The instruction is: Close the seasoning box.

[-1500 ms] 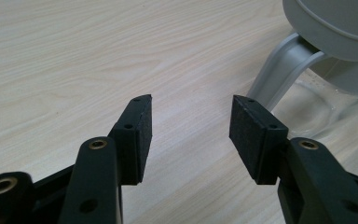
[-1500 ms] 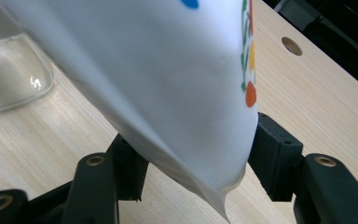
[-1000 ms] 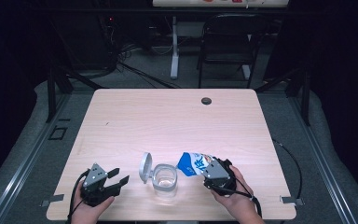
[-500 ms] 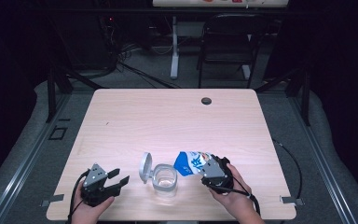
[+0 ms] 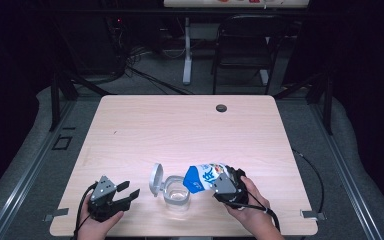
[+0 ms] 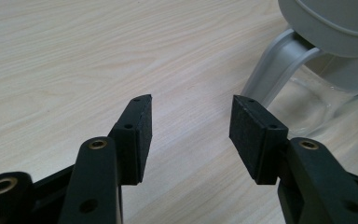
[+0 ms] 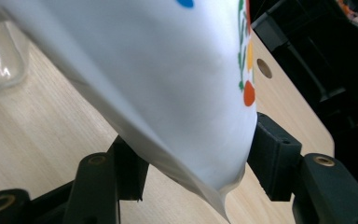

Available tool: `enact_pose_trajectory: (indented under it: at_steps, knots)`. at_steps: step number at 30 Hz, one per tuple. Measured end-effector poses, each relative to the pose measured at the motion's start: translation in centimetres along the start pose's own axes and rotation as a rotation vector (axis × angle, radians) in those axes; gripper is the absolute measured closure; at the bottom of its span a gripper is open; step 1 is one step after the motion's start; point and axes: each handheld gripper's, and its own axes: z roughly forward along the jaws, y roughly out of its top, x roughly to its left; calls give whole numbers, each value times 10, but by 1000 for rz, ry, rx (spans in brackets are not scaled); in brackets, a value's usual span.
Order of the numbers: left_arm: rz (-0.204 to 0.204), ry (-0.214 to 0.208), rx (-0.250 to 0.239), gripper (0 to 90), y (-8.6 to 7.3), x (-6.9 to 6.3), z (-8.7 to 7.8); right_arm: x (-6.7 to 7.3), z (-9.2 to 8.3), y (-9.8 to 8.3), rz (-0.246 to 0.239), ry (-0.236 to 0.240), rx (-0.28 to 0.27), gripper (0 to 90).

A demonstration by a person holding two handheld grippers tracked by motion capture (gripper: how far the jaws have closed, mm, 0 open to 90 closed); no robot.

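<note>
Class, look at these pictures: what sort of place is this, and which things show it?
Probably a lab or recording workspace, not a kitchen: a bare wooden table on grey flooring, cables trailing in the dark behind it, and an office chair pushed aside.

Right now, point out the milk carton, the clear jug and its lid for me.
milk carton (image 5: 204,178), high view, on its blue printed side, tilted toward the jug.
clear jug (image 5: 176,192), high view, on its glass wall.
lid (image 5: 155,179), high view, on the grey flipped-open disc at the jug's left.
</note>
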Motion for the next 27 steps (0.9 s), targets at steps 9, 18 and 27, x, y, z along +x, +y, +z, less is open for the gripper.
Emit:
enact_pose_trajectory:
  at_steps: [9,18,27]
  knots:
    - [-1,-2,-4,498,0,0,0,5,1,4,-68,-26,5,448]
    - [-1,2,-5,498,0,0,-1,6,-1,5,-118,-67,18,452]
    - [-1,0,-13,498,1,-2,-1,12,0,4,-176,-100,37,456]
